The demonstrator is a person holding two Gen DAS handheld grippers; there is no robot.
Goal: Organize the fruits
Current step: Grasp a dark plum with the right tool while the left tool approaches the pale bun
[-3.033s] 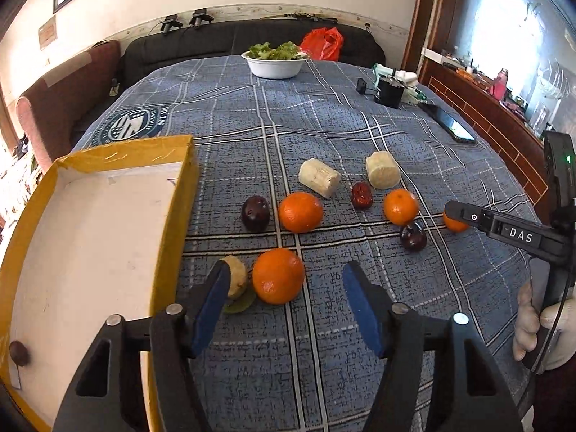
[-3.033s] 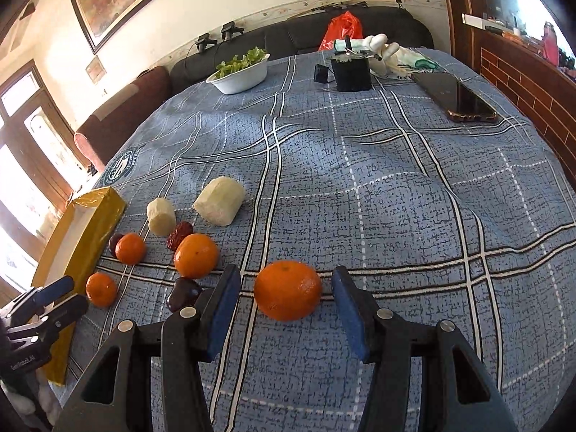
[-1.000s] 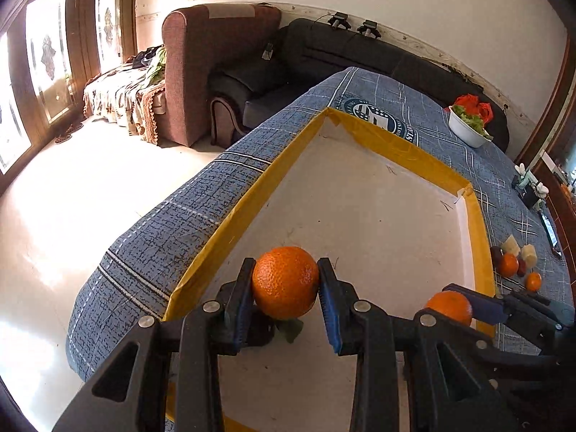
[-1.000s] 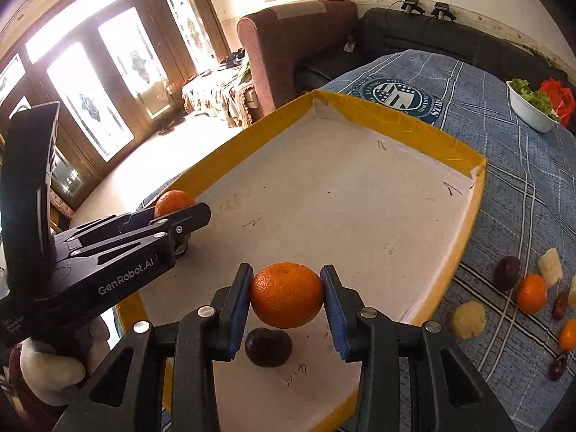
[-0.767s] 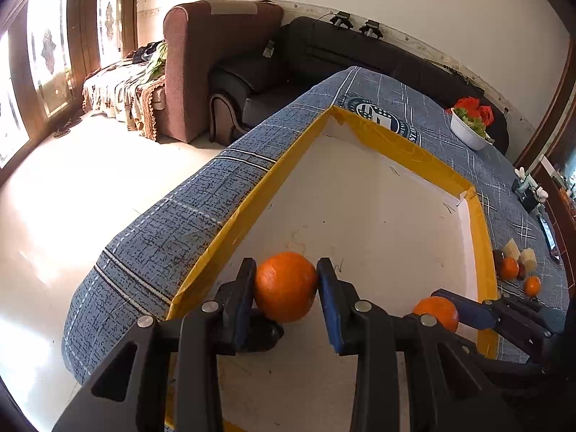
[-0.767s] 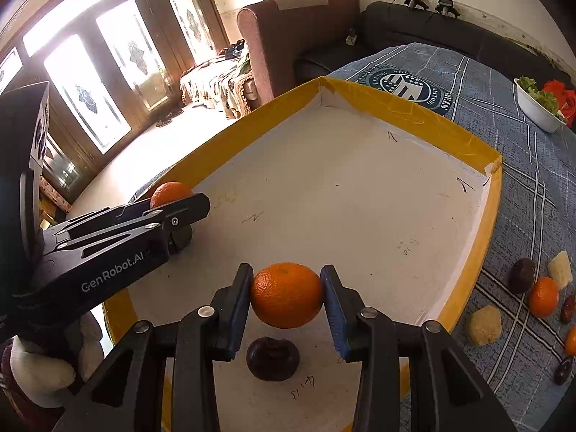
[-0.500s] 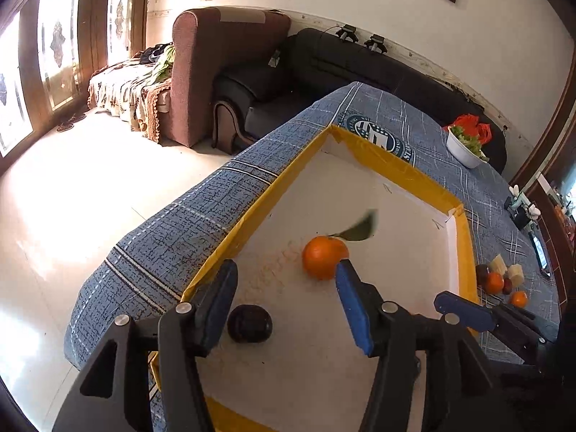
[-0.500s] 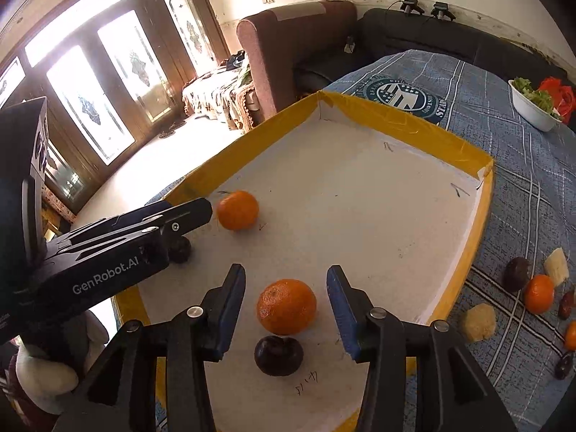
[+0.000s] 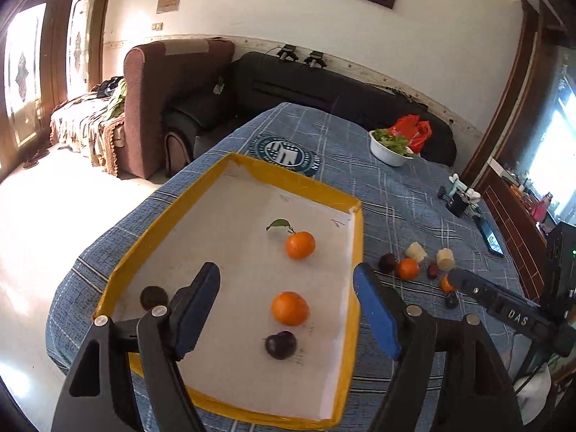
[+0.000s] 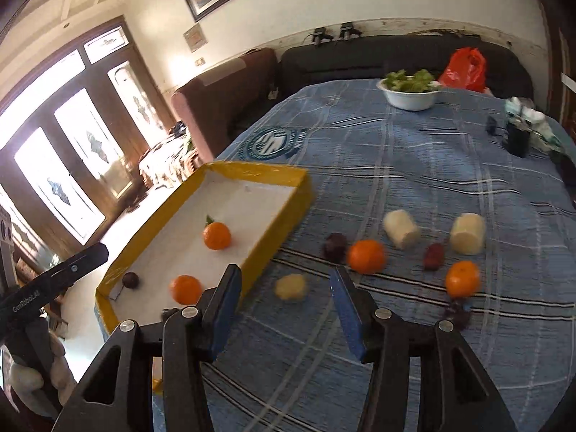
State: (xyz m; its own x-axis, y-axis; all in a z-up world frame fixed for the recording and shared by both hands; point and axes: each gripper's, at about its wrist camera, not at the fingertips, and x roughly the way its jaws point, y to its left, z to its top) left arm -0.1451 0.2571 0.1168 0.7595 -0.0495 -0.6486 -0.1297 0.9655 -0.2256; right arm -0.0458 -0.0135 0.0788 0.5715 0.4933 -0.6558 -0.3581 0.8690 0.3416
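While both jaws have just been opening, the left gripper (image 9: 284, 309) and right gripper (image 10: 284, 297) are gaping empty; two oranges (image 9: 290, 308) and two plums (image 9: 280, 345) are sitting in the yellow tray (image 9: 354, 252).

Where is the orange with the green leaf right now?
In the left wrist view, the leafy orange lies inside the yellow tray, towards its far right corner, beyond the other orange.

Two oranges (image 10: 216, 236) in yellow tray (image 10: 277, 232), fruit on blue cloth (image 10: 432, 165)
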